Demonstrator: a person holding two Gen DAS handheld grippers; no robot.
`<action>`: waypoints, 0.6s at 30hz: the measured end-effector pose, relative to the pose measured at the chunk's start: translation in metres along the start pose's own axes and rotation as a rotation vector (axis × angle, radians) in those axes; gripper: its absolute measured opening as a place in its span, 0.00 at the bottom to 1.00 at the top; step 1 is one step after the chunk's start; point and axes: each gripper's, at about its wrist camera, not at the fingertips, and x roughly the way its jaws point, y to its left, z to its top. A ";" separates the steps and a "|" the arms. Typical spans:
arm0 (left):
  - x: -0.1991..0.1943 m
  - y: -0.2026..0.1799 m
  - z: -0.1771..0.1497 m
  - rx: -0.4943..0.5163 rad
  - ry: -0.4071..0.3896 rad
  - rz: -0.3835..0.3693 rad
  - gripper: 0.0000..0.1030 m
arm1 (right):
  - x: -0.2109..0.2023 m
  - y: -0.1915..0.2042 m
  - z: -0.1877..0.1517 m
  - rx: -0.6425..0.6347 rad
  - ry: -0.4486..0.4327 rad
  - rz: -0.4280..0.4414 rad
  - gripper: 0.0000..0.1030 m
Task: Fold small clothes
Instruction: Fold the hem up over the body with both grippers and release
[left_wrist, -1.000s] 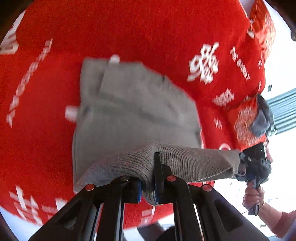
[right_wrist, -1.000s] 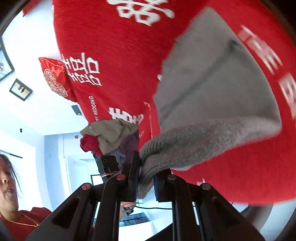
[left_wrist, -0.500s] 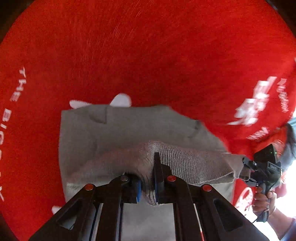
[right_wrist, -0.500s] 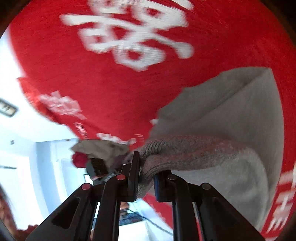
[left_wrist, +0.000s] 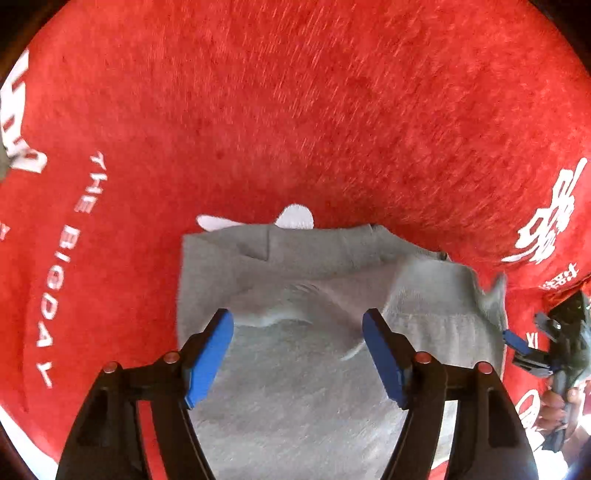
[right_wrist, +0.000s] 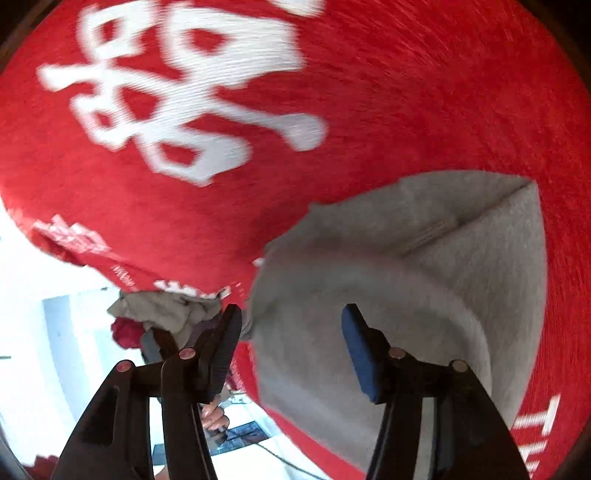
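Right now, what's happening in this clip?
A person is folding a small grey garment on a red cloth with white lettering. Both jaws have just opened: the left hand-held gripper and right hand-held gripper hover over the folded-over edge, nothing pinched. More clothes sit piled beyond.

Matt grey knit garment (left_wrist: 317, 373), soft jersey body, ribbed hem. Fuzzy red cloth cover (left_wrist: 295, 110), napped, printed with flat white lettering. Matt black plastic gripper arms with smooth blue pads (left_wrist: 208, 356); small shiny metal rivets (right_wrist: 397, 353).
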 end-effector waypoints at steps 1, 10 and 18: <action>0.001 -0.003 -0.002 0.019 0.013 -0.003 0.71 | 0.000 0.004 -0.003 -0.017 0.013 -0.009 0.59; 0.069 -0.021 0.014 0.036 0.063 0.145 0.71 | 0.041 0.004 0.026 -0.092 -0.031 -0.302 0.59; 0.024 0.016 0.025 0.019 0.009 0.241 0.71 | 0.001 0.023 -0.005 -0.189 -0.045 -0.397 0.59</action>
